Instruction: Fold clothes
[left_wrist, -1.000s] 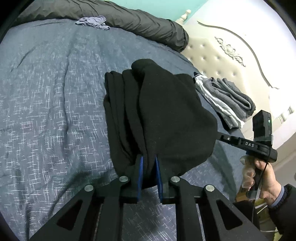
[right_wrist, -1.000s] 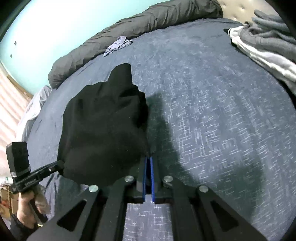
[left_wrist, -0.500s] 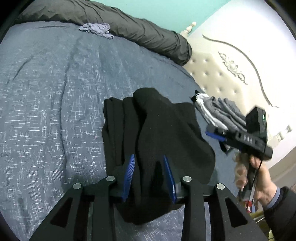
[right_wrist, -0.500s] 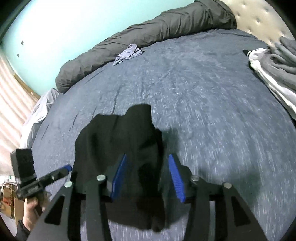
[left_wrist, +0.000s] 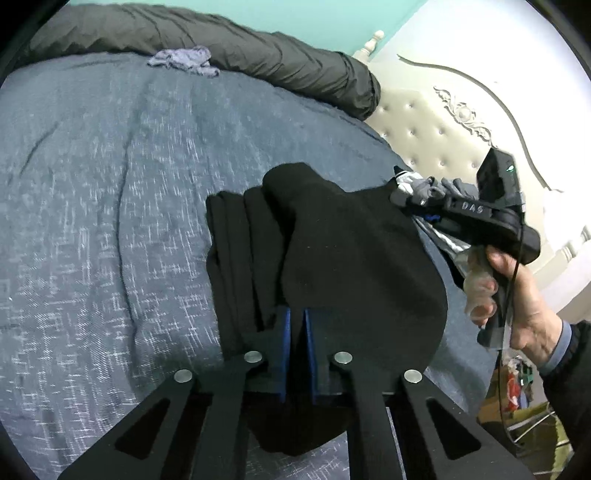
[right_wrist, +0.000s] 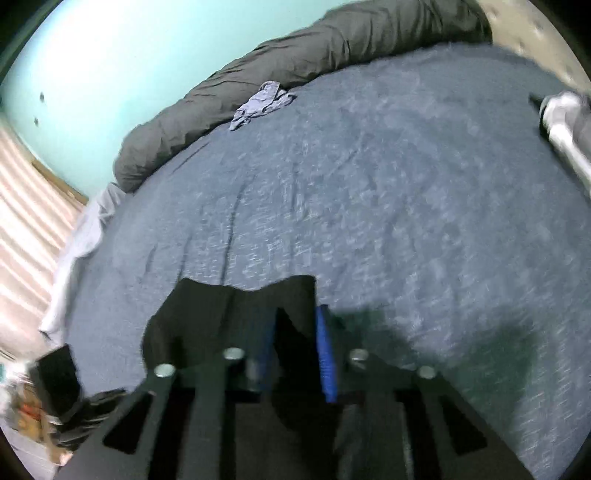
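Note:
A folded black garment (left_wrist: 332, 251) lies on the blue-grey bedspread (left_wrist: 103, 192). My left gripper (left_wrist: 297, 314) is nearly shut, its blue pads pinching the garment's near edge. My right gripper (right_wrist: 295, 321) is open, its blue fingers (right_wrist: 325, 354) straddling the near edge of the black garment (right_wrist: 229, 317) without gripping it; this view is blurred. The right gripper also shows in the left wrist view (left_wrist: 424, 212), held in a hand at the garment's right side.
A folded grey and white pile (left_wrist: 421, 188) lies right of the garment, by the tufted headboard (left_wrist: 424, 136). A dark rolled duvet (left_wrist: 221, 48) runs along the far edge, with a small crumpled grey-blue cloth (left_wrist: 184, 61) beside it. Clutter lies on the floor (left_wrist: 517, 384).
Both grippers opened and let the garment drop onto the bed. The left has since closed again on its near edge. The right stays open and has pulled back.

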